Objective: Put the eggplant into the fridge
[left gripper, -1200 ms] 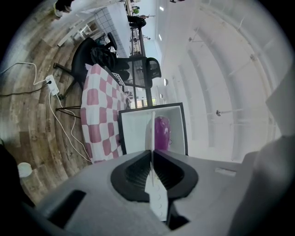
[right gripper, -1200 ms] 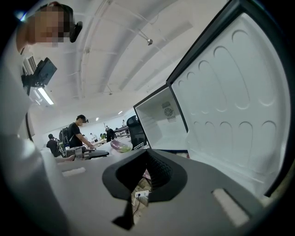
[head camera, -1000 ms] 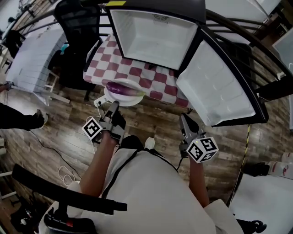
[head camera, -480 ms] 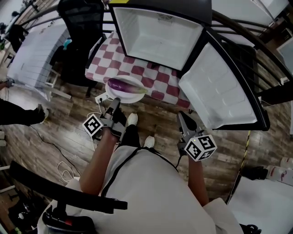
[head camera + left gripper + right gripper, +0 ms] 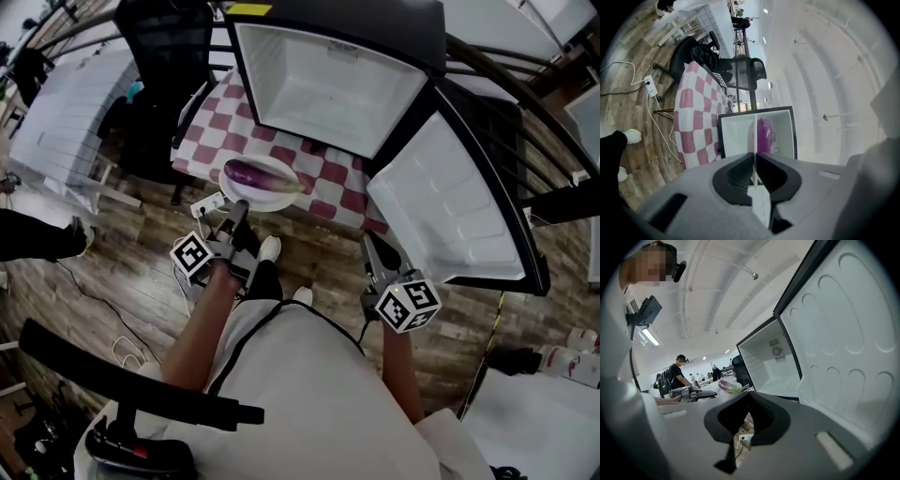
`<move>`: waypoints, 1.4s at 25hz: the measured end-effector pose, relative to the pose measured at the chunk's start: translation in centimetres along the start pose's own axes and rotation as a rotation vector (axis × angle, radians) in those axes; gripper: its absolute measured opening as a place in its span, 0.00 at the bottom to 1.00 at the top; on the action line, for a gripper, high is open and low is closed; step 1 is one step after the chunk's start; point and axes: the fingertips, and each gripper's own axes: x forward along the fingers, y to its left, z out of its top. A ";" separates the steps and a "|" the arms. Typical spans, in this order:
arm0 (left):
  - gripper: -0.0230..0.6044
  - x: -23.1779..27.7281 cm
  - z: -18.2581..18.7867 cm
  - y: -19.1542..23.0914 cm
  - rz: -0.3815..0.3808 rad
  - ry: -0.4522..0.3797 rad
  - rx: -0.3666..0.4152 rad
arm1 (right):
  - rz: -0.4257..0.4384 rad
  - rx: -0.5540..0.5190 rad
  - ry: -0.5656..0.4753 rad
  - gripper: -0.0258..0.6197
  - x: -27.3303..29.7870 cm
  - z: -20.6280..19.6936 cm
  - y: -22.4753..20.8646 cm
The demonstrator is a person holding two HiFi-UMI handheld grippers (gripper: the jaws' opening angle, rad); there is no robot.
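Observation:
A purple eggplant (image 5: pixel 255 175) lies on a white plate (image 5: pixel 272 200) held out over the edge of the checked table. My left gripper (image 5: pixel 239 207) is shut on the plate's near rim. In the left gripper view the plate (image 5: pixel 754 140) shows edge-on as a thin white line between the jaws, with the eggplant (image 5: pixel 765 136) to its right. The small fridge (image 5: pixel 319 89) stands open on the table, its inside white and bare, its door (image 5: pixel 450 202) swung out to the right. My right gripper (image 5: pixel 373 242) hangs below the door, shut and holding nothing.
A red-and-white checked cloth (image 5: pixel 281 150) covers the table. A black office chair (image 5: pixel 159 84) stands at its left. A power strip (image 5: pixel 208 204) and cables lie on the wood floor. A person (image 5: pixel 37 239) stands at the far left; black rails curve around.
Both grippers have moved a little forward toward the fridge, the plate and eggplant going along. The left grip on the plate is the same.

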 end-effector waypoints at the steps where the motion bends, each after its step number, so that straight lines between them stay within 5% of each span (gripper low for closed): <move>1: 0.08 0.6 0.3 0.0 0.000 0.005 0.001 | -0.001 -0.001 -0.002 0.05 0.5 0.3 -0.2; 18: 0.08 11.7 6.2 -0.1 0.008 0.098 0.003 | -0.046 0.002 -0.017 0.05 10.2 5.7 -2.4; 35: 0.08 20.8 8.8 4.2 0.064 0.343 0.017 | -0.190 0.026 -0.027 0.05 18.1 7.8 -2.8</move>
